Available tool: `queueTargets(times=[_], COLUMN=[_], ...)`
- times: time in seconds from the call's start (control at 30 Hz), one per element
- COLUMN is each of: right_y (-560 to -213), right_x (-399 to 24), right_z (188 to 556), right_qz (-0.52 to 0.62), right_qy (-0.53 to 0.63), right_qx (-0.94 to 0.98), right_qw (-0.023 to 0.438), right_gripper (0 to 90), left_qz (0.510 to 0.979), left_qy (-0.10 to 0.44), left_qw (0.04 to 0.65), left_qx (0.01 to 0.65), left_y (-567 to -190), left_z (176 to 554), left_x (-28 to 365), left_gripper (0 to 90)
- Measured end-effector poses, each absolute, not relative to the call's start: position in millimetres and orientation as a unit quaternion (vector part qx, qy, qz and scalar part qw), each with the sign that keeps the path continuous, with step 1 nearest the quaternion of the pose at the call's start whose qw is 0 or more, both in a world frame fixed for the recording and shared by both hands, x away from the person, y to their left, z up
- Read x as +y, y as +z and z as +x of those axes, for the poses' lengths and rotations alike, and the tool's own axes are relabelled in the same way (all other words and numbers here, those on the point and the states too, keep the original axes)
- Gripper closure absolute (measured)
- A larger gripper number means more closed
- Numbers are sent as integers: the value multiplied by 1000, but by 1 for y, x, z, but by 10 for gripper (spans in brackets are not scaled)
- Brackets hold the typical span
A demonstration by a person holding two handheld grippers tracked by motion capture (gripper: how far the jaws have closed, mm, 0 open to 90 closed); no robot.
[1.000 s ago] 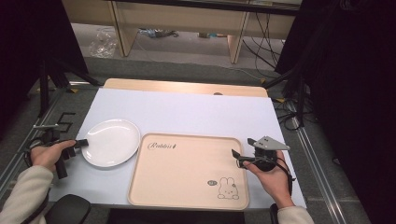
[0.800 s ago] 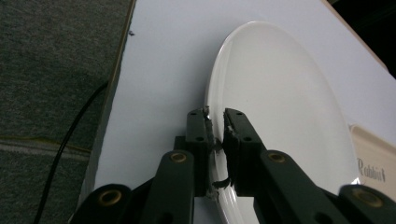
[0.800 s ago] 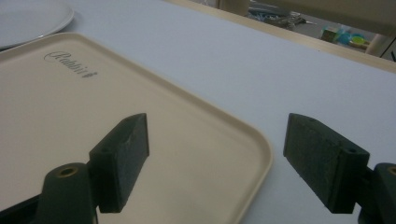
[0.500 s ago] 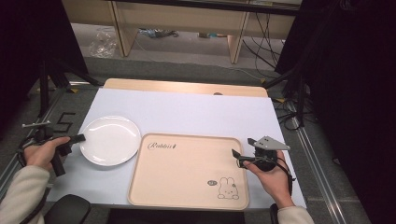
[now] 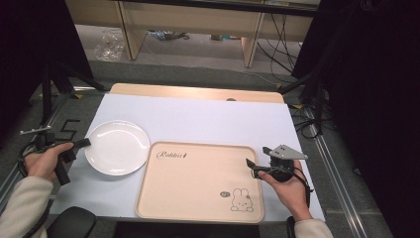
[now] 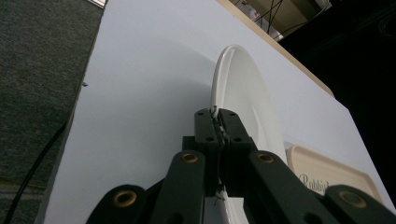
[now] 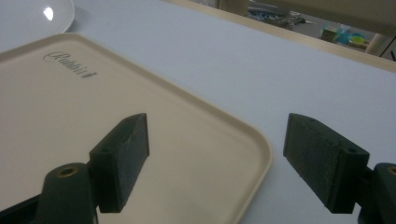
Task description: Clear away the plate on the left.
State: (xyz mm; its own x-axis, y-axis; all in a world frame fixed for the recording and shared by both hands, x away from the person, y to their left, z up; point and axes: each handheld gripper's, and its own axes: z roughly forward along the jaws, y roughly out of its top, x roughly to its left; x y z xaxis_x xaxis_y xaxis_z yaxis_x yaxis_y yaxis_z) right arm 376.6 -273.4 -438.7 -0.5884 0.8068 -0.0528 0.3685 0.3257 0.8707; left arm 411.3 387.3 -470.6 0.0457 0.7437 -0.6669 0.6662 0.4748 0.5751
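Black jaws of the left gripper (image 6: 217, 122) are clamped on the near-left rim of the white plate (image 5: 118, 147), the pads pressed together with only the thin rim between them; they have just been closing onto it. In the left gripper view the plate (image 6: 243, 93) appears edge-on, its rim entering the pinch point and its body extending away over the white table surface (image 6: 149, 84). In the high view the left gripper (image 5: 81, 144) lies at the left edge of the surface, carried by the person's left hand (image 5: 43, 162), with a pale sleeve (image 5: 22, 208) entering from the bottom left corner. The plate rests on the left part of the surface, just beside the top left corner of the beige tray (image 5: 198, 181); whether the two touch cannot be determined. The tray occupies the near middle of the surface, with "Rabbit" lettering near its top left corner and a rabbit drawing (image 5: 241, 200) near its bottom right corner. The right gripper (image 5: 251, 166) sits over the right edge of the tray, carried by the right hand (image 5: 287, 184), with a grey three-cornered plate (image 5: 285, 151) on top. In the right gripper view its jaws are spread wide and hold nothing, one finger (image 7: 123, 158) above the tray (image 7: 70, 112) near its rounded corner, the other (image 7: 322, 161) above the white surface beyond the tray edge.
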Motion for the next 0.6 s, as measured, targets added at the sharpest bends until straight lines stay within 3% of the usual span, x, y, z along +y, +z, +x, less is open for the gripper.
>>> queueTargets(times=[0.6], right_y=[-439], right_x=[-273], right_z=[377], right_qz=[379], right_qy=[441], right_qx=[775], right_qw=[249], right_gripper=[232], left_qz=[511], left_qy=[53], left_qw=[542], left_qx=[665], left_y=[-462], left_z=[411], left_x=[383], left_gripper=[868])
